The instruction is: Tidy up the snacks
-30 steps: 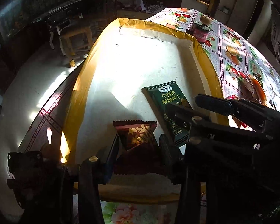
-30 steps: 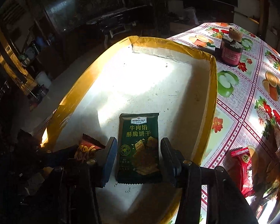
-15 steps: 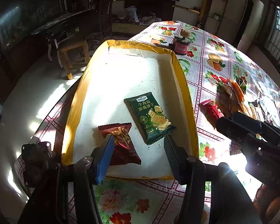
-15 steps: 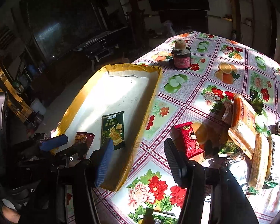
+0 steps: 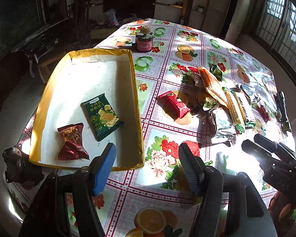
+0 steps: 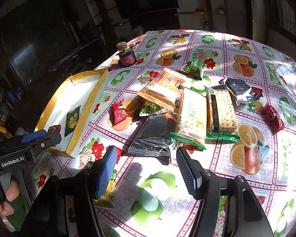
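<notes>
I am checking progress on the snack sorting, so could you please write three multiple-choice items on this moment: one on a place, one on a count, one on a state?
1. Where does the green cracker packet lie?
A. Inside the yellow-rimmed tray
B. On the tablecloth beside the jar
C. Between the fingers of the right gripper

2. How many snack packets are in the tray?
A. None
B. Two
C. Five

3. What state is the left gripper in?
A. Shut on a red packet
B. Shut on nothing
C. Open and holding nothing

Answers:
1. A, as the green packet rests on the tray's white floor beside the dark red packet.
2. B, as only the green and the dark red packets lie within the rim; the remaining snacks sit out on the tablecloth.
3. C, as its jaws stand wide apart with only tablecloth between them; the right gripper is open likewise.
</notes>
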`<state>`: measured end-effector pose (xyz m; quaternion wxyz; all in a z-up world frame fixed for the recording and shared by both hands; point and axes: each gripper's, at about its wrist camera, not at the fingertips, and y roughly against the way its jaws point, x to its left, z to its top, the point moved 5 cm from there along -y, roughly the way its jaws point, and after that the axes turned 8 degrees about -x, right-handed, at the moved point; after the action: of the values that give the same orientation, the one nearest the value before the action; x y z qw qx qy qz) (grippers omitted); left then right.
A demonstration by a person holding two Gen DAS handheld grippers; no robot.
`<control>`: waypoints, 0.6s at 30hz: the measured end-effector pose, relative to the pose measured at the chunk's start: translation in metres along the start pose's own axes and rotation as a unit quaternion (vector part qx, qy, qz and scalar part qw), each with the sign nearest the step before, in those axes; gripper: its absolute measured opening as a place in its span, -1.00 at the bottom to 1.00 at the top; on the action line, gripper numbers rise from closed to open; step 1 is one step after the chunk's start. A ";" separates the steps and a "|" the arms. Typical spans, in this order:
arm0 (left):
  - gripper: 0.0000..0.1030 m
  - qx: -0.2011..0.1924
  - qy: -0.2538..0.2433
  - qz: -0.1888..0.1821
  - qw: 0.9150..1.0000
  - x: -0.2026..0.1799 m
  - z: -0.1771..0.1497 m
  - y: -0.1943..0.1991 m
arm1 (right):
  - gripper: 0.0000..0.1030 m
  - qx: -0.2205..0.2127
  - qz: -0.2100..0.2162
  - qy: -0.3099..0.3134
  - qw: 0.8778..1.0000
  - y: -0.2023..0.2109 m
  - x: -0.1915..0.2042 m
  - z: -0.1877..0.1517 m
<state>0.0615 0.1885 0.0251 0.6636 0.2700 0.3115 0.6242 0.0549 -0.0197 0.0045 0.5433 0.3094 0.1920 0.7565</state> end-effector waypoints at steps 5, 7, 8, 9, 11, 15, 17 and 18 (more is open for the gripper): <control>0.31 0.018 -0.019 -0.020 0.999 -0.027 -0.015 0.001 | 0.30 -0.002 -0.019 -0.028 0.999 0.015 -0.033 -0.015; 0.32 0.021 -0.028 -0.023 0.999 -0.035 -0.020 0.002 | 0.31 -0.004 -0.023 -0.033 0.999 0.018 -0.041 -0.019; 0.33 0.022 -0.031 -0.023 0.999 -0.038 -0.023 0.003 | 0.31 -0.005 -0.024 -0.036 0.999 0.020 -0.044 -0.020; 0.33 0.024 -0.033 -0.025 0.999 -0.041 -0.025 0.003 | 0.31 -0.005 -0.025 -0.039 0.999 0.021 -0.047 -0.022; 0.34 0.028 -0.037 -0.024 0.999 -0.046 -0.028 0.003 | 0.32 -0.006 -0.026 -0.044 0.999 0.022 -0.052 -0.024; 0.35 0.034 -0.042 -0.021 0.998 -0.050 -0.032 0.003 | 0.33 -0.009 -0.026 -0.051 0.998 0.026 -0.060 -0.027; 0.35 0.036 -0.044 -0.019 0.998 -0.052 -0.033 0.003 | 0.34 -0.012 -0.025 -0.055 0.998 0.028 -0.063 -0.027; 0.36 0.037 -0.045 -0.018 0.998 -0.053 -0.034 0.002 | 0.36 -0.014 -0.025 -0.056 0.998 0.029 -0.064 -0.027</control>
<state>0.0327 0.1350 0.0081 0.6778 0.3168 0.3088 0.5872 0.0302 -0.0885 -0.0137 0.5762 0.3392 0.1586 0.7265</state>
